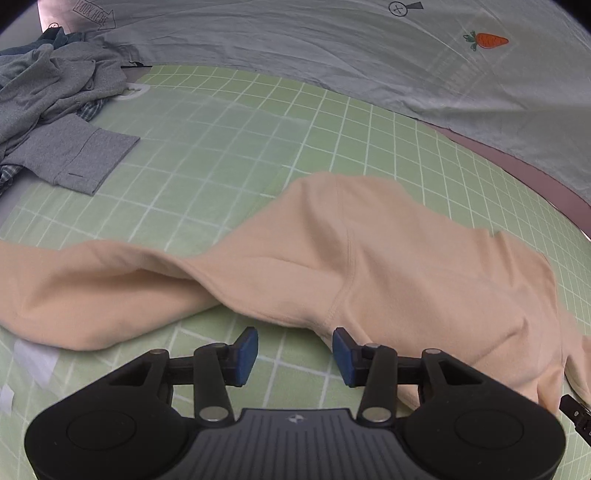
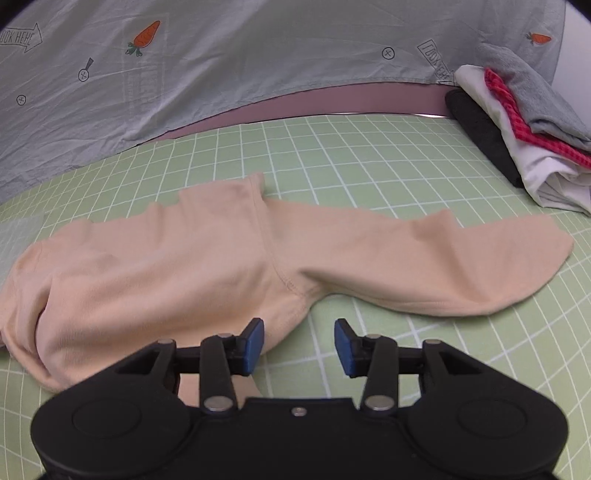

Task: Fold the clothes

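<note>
The peach shirt (image 1: pixel 369 266) lies spread on the green grid mat (image 1: pixel 221 147), sleeves out, likely laid flat for folding; left gripper (image 1: pixel 295 356) and right gripper (image 2: pixel 299 347) hover at its near edge, jaws apart, empty.

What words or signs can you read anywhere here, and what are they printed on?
"LOOK HERE", inside an arrow outline: on the grey printed sheet, at far left.
Same arrow at the sheet's right edge: upside down, only partly legible.
"LOOK HERE" arrow: on the same sheet, left wrist view.
Small emblem on the left gripper's body: no readable letters.
</note>
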A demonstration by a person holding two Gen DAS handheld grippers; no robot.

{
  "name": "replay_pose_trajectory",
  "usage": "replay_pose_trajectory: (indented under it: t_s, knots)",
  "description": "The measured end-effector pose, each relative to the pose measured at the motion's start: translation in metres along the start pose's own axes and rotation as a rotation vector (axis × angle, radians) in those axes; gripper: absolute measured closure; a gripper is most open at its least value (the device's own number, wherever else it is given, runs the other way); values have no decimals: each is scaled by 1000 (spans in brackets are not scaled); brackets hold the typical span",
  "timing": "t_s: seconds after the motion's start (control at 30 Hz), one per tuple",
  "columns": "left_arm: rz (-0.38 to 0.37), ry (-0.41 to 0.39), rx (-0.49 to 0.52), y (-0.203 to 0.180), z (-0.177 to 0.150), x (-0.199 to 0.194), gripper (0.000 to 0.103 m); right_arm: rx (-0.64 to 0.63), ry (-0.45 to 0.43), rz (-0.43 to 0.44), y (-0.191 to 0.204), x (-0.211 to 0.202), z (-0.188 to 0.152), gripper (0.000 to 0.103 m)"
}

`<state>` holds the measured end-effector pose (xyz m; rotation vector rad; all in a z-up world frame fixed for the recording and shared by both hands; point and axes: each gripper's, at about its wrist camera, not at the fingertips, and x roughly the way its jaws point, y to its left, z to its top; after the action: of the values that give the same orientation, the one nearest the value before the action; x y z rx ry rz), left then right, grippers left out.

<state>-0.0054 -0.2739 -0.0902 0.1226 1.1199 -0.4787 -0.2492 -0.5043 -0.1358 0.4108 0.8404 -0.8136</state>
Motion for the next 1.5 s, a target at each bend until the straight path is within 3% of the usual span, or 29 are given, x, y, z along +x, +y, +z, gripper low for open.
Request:
replay_pose_trajectory:
  t_s: [0.1,0.3,0.53,0.7,0.77,0.83,0.87,0.9,0.93,0.97,1.03,1.2,1.4,1.47,1.5]
  knots:
    - [-42,15,41,-10,-17,-4,56,12,-4,-4,-4,-13,-10,60]
    - [-132,51,26,-25,-32,-1,55,-1,-1,31,-3,-31,-25,59]
    - [-181,51,5,-31,-28,4,55,-26,-6,85,10,-43,-31,60]
    - [-172,62,13,-36,-23,14,55,-59,20,93,22,-38,-32,60]
    - [-178,68,4,-36,-20,18,56,-64,40,89,24,-33,-33,63]
    - [-188,72,-7,-36,-18,22,57,-61,60,82,24,-27,-33,73]
    - [-191,75,-12,-35,-16,24,59,-58,61,83,23,-26,-32,75]
    - [-190,80,-14,-35,-15,27,73,-54,62,85,23,-24,-32,80]
    - [-188,85,-14,-35,-14,30,82,-52,62,85,22,-23,-31,91]
    - [-180,88,-11,-34,-14,32,95,-53,60,85,22,-23,-30,94]
    - [-164,92,-2,-33,-12,35,99,-55,55,83,20,-22,-28,96]
    - [-119,10,56,-17,7,7,99,-37,11,53,5,-23,-11,97]
    - [-43,-184,67,-1,45,-26,98,-19,-101,57,-4,-29,25,99]
    - [-29,-177,34,-2,51,-11,92,-31,-128,52,3,-23,33,95]
    - [-17,-146,3,-1,52,-2,89,-36,-134,50,6,-19,37,89]
